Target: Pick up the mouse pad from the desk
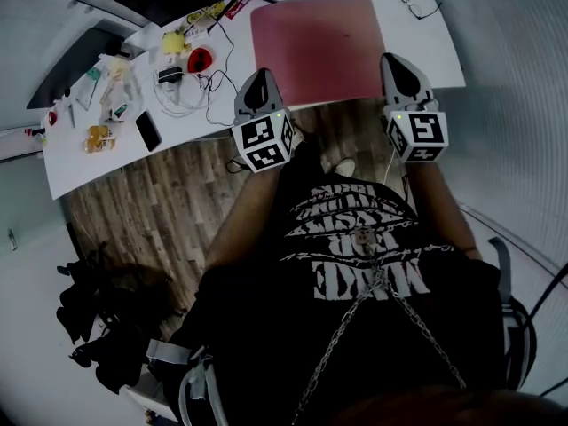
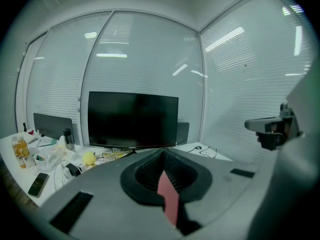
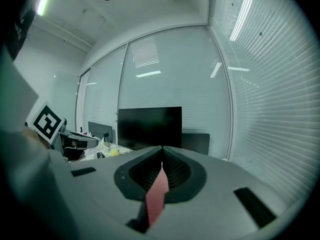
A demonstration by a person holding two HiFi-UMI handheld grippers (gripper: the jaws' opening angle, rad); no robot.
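left gripper [image 1: 259,80]: jaws closed on near-left corner of mouse pad [image 1: 315,47], red edge pinched
mouse pad: over right end of desk [image 1: 435,43], stretches away from both grippers; near edge runs left-right between them; lifted or resting, unclear
right gripper [image 1: 397,65]: clamped on near-right corner
lift: probably both hands together, level

mouse pad [image 1: 317,47] over desk's [image 1: 424,47] right end, left gripper [image 1: 259,76] and right gripper [image 1: 396,62] at its near corners, phone [image 1: 148,130] further left
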